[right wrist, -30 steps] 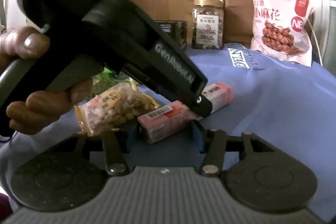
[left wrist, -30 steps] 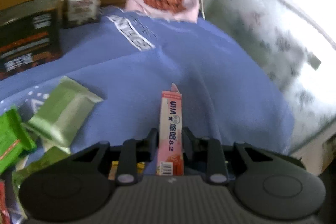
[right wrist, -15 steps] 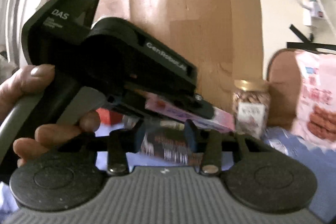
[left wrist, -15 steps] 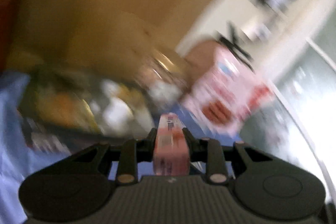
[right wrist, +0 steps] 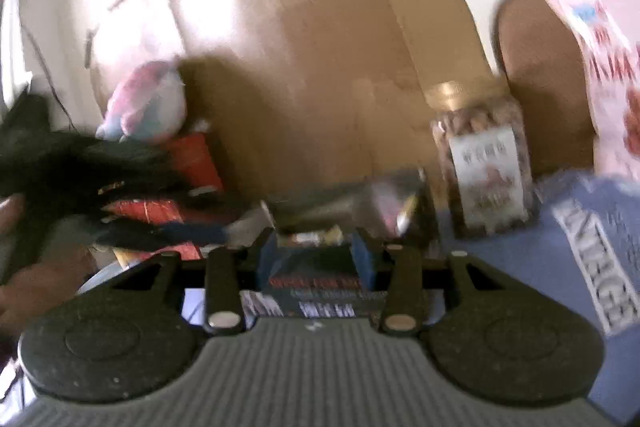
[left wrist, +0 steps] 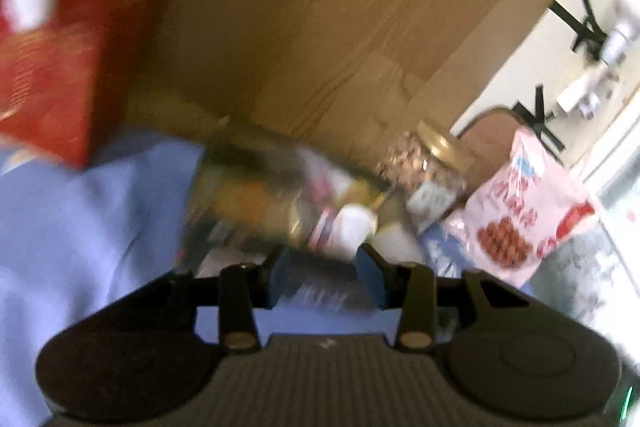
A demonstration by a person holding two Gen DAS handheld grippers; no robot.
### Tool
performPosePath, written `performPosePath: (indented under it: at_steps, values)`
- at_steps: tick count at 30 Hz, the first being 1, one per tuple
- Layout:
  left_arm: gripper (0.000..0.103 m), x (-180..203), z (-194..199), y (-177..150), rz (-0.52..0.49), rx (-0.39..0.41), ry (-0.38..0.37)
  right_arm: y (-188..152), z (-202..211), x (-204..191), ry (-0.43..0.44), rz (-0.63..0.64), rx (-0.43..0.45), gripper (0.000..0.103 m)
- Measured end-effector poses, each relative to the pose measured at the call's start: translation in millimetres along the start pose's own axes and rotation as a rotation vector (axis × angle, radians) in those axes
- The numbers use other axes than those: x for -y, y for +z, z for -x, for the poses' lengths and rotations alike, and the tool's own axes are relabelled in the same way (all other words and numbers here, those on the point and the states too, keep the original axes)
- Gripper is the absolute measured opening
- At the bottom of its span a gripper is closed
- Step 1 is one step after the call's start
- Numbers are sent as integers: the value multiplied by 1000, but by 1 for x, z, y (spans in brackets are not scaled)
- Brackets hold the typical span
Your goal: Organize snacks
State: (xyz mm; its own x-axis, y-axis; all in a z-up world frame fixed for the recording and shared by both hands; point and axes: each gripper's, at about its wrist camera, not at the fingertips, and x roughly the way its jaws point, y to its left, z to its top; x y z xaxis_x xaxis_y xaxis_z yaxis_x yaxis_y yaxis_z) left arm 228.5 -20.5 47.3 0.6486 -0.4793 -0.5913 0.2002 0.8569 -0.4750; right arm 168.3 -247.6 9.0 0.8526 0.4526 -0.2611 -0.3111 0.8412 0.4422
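Behind everything, a broad cardboard sheet [left wrist: 360, 27] against the pale wall. Below it, a blue cloth [left wrist: 80, 247] spread over the desk, with white lettering on its right part in the right wrist view.

At far left in the left wrist view, a large red box [left wrist: 52, 67], blurred. At far right, a pink snack bag [left wrist: 520, 211] propped upright, printed with brown twists. Just left of the bag, a clear jar [right wrist: 480, 155] with a gold lid, full of nuts, standing on the cloth against the cardboard. Between jar and red box, a smeared heap of packets [left wrist: 280, 199], too blurred to name.

Nearest the right camera, the right gripper [right wrist: 316, 255] at a middling width, clamped on a dark box [right wrist: 320, 287] with red and white print, pads pressed to both its sides, held low in front of the heap.

At the left edge of that view, the left gripper [right wrist: 160, 231] as a black streak, gripped by a hand [right wrist: 24, 267]. Seen from its own camera, jaws opening, gap fairly narrow, nothing pressed between the pads, only cloth and blurred packets beyond.
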Motion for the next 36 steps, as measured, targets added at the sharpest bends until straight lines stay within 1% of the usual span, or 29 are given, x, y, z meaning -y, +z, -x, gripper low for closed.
performPosePath:
  at_steps: [1, 2, 4, 6, 8, 9, 10, 11, 14, 17, 19, 20, 22, 26, 28, 31, 34, 36]
  values:
    - [41, -1, 16, -16, -25, 22, 26, 3, 3, 3, 33, -43, 12, 46]
    - [43, -3, 34, -33, -53, 47, 56, 4, 3, 6, 52, -82, 5, 50]
    - [48, -11, 63, -65, -78, 84, 120, 3, -1, 8, 65, -106, -30, 51]
    - [48, -22, 86, -97, -87, 80, 173, 1, -3, 3, 61, -106, -59, 51]
    - [48, -36, 105, -124, -71, 61, 207, -3, 3, -8, 101, -102, -92, 52]
    - [48, -42, 113, -132, -58, 55, 213, -3, 4, -12, 128, -105, -114, 53]
    - [48, -48, 119, -141, -42, 48, 209, -4, 3, -15, 156, -109, -146, 56]
    - [48, -53, 125, -149, -28, 41, 188, -7, 4, -18, 181, -112, -181, 58]
    - [48, -64, 135, -165, -2, 43, 104, -24, 17, -24, 218, -98, -245, 59]
    - [48, -66, 133, -174, -16, 27, 49, -38, 33, -27, 187, -72, -292, 59]
    - [48, -63, 123, -178, -32, 8, 41, -45, 44, -25, 172, -100, -307, 59]
    - [46, -64, 116, -179, -35, -2, 50, -49, 51, -24, 184, -128, -316, 60]
    - [46, -62, 111, -181, -70, 29, 54, -55, 64, -26, 207, -146, -309, 60]
    - [46, -66, 103, -172, -83, 45, 56, -68, 82, -41, 193, -108, -314, 60]
    - [46, -73, 103, -166, -53, 42, 41, -68, 79, -49, 166, -88, -327, 60]
    - [44, -87, 113, -165, 16, 47, 19, -69, 73, -58, 192, -75, -355, 60]
    - [44, -103, 129, -168, 88, 31, -55, -70, 53, -78, 170, 41, -407, 60]
    - [44, -107, 136, -171, 123, 9, -110, -71, 34, -83, 148, 80, -435, 60]
